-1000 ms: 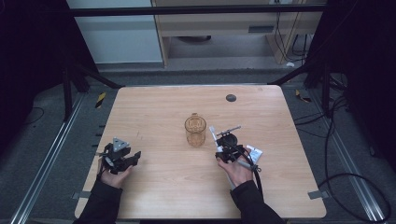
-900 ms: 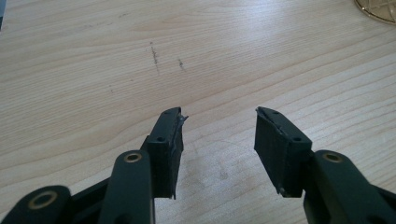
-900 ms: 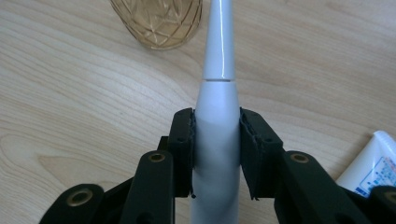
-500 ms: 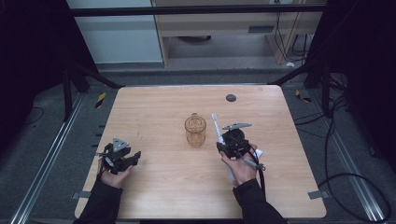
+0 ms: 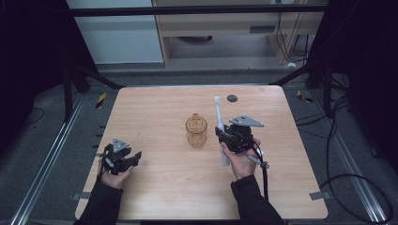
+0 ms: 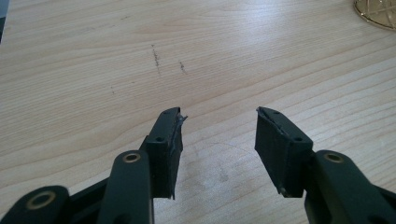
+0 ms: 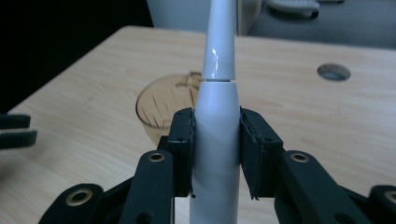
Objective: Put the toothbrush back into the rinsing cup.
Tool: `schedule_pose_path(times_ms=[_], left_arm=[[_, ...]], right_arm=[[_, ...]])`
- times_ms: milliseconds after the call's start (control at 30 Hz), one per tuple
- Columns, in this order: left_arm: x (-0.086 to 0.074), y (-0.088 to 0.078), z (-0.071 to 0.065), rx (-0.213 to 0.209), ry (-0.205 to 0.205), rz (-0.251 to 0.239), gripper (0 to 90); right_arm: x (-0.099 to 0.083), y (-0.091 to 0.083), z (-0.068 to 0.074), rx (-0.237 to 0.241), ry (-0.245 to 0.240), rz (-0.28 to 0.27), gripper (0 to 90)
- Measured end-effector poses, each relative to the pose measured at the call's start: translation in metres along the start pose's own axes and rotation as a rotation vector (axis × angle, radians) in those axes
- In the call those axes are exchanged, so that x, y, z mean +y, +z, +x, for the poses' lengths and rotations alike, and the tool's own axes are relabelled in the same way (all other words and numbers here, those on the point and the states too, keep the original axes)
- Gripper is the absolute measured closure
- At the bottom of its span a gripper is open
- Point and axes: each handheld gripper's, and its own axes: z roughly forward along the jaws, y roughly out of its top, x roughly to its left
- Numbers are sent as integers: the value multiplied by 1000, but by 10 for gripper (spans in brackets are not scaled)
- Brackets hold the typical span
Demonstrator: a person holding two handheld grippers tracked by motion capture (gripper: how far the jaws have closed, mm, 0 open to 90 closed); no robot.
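A white toothbrush (image 5: 220, 129) is pinched by the right gripper (image 5: 228, 137) around its handle, the jaws pressed on both sides of it, as seen in the right gripper view (image 7: 215, 135). The toothbrush is held lifted off the table (image 5: 155, 105), roughly upright with a slight tilt, head end up and away from the person. Just to its left in the high view an amber cup (image 5: 196, 131) stands upright near the table's middle; the two are close but apart. In the right gripper view the cup (image 7: 163, 105) is seen behind and left of the handle.

The left gripper (image 5: 123, 157) is rested low near the table's near-left part, well apart from the cup. Its jaws are spread with nothing between them (image 6: 218, 135), only bare wood below. A sliver of the cup's base (image 6: 377, 11) is caught at the top right corner of the left gripper view.

A small round hole (image 5: 232, 98) is set near the far edge, beyond the toothbrush. Open wood is left all round the cup: wide on the far-left side, wide on the right toward the right edge, and a broad strip between the two hands along the near edge. The right hand (image 5: 240, 159) is placed well inside the right edge.
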Motion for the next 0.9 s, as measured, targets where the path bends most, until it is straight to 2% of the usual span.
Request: schedule_pose_path(times_ms=[33, 67, 333, 733, 900], left_arm=[[0, 0, 0, 1, 0, -1, 503], [0, 0, 0, 1, 0, -1, 503], [0, -1, 0, 2, 0, -4, 503], [0, -1, 1, 3, -2, -8, 504], [0, -1, 1, 2, -2, -9, 504]], right_arm=[[3, -1, 2, 0, 6, -45, 674], [3, -1, 2, 0, 6, -45, 674], [13, 0, 8, -9, 0, -167, 674], [26, 8, 16, -7, 0, -271, 674], [34, 15, 25, -2, -29, -315, 673]])
